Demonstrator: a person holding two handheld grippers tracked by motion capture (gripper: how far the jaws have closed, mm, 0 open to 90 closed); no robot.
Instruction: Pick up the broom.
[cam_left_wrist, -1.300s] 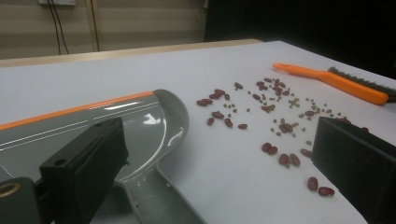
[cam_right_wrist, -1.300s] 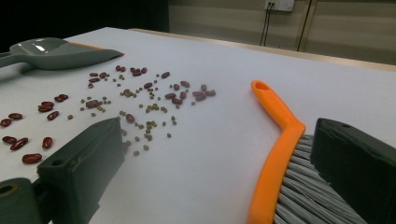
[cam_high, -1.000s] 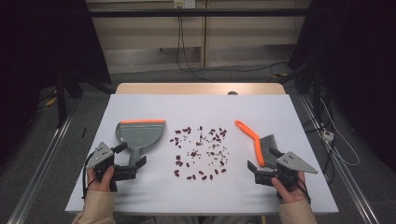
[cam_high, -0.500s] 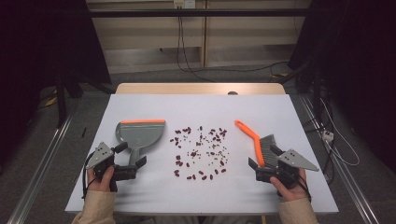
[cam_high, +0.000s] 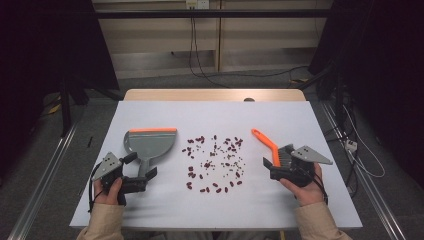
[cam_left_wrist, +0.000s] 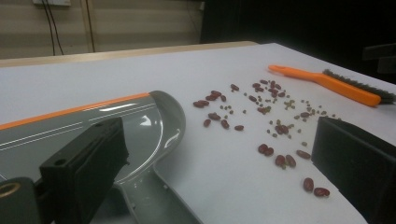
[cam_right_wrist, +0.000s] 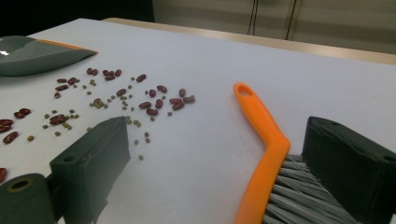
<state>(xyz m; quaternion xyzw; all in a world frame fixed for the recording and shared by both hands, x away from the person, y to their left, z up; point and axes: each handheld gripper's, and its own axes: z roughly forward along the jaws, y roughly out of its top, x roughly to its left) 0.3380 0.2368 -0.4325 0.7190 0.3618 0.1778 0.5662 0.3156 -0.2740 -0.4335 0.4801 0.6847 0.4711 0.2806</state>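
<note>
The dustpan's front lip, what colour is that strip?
Orange, along the front edge of the grey dustpan; it shows best in the high view.

The dustpan (cam_left_wrist: 93, 126) is glossy grey plastic with highlights and an orange, perhaps rubbery, lip. The brush (cam_right_wrist: 264, 140) has a smooth orange plastic handle and stiff grey bristles. The beans (cam_high: 215, 162) look smooth, faintly shiny. The tabletop (cam_high: 210, 120) is matt white, edged in pale wood

On the table (cam_high: 320, 200), the beans (cam_high: 215, 162) lie mid-frame, the dustpan (cam_high: 148, 145) to their left, the brush (cam_high: 274, 150) to their right.
</note>
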